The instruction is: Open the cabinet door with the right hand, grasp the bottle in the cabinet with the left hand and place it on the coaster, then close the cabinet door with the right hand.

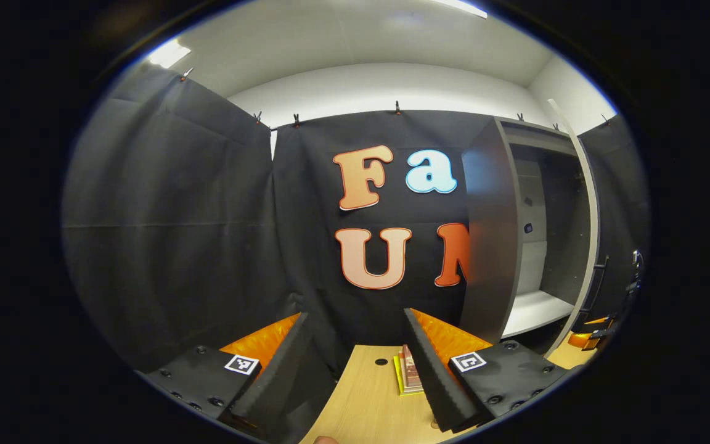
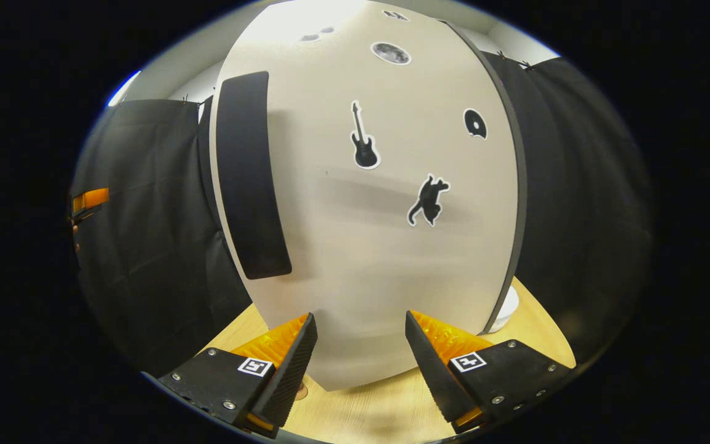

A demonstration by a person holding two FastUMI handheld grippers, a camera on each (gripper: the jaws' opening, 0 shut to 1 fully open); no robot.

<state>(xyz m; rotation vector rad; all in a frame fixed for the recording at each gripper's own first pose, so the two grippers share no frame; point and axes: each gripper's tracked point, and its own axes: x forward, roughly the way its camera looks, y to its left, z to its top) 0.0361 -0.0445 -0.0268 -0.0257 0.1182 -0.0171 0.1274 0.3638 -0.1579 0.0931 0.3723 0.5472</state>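
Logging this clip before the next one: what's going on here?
A person works two handheld grippers at a cabinet on a wooden table. Its door stands open; the right gripper, jaws apart, faces the door's stickered front and holds nothing. The left gripper is also open and empty, above the table by a small stack of books. The visible shelf looks bare; I can't see a bottle.

Each handheld gripper, the left gripper (image 1: 355, 364) and the right gripper (image 2: 358, 370), carries two wedge-shaped fingers with ribbed inner faces, mounted on black blocks studded with round screws and marked with a small square black-and-white tag.
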